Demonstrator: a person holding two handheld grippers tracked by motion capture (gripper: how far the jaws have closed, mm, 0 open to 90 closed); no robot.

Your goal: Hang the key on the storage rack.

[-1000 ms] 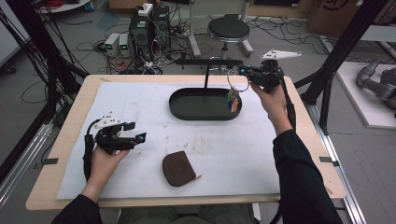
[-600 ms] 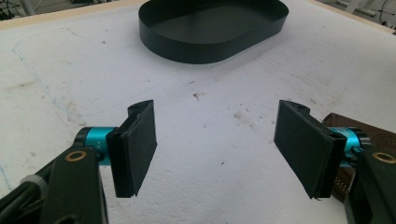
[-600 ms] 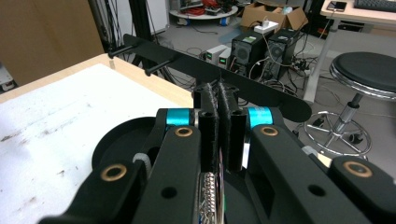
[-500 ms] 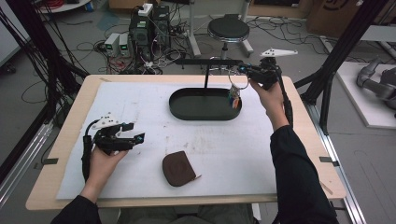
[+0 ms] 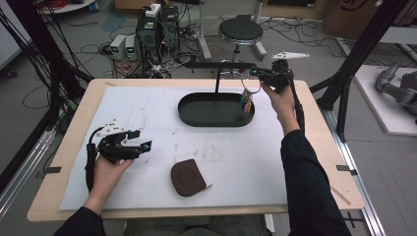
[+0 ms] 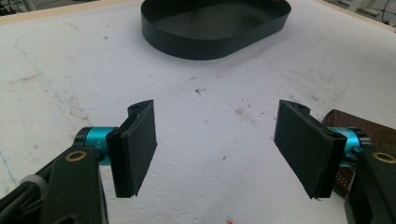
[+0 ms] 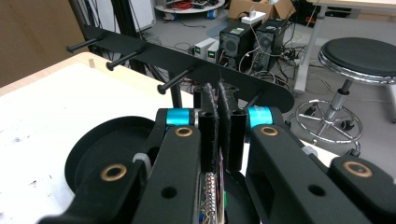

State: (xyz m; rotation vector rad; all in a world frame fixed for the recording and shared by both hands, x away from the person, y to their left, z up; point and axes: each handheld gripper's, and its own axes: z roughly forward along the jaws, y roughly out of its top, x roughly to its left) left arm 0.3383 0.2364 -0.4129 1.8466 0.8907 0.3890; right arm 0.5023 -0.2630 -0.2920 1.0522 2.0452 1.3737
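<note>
My right gripper (image 5: 255, 73) is up at the right end of a black peg rack (image 5: 216, 65), shut on a key ring (image 5: 249, 87). A small colourful bunch (image 5: 247, 104) hangs from the ring over the right end of the black oval tray (image 5: 196, 116). In the right gripper view the jaws (image 7: 218, 116) are pressed together just before the rack's bar (image 7: 154, 53), and a beaded chain (image 7: 211, 191) shows beneath them. My left gripper (image 5: 142, 142) rests low at the table's left, open and holding nothing (image 6: 217, 144).
A brown leather pouch (image 5: 187, 178) lies near the front middle of the white mat; it also lies beside the left gripper's right jaw (image 6: 362, 128). The rack's post stands in the tray (image 6: 205, 42). A stool (image 5: 241, 30) and computers stand beyond the table.
My right gripper has shifted slightly left and down along the rack with the key ring still in it. The left gripper has stayed put.
</note>
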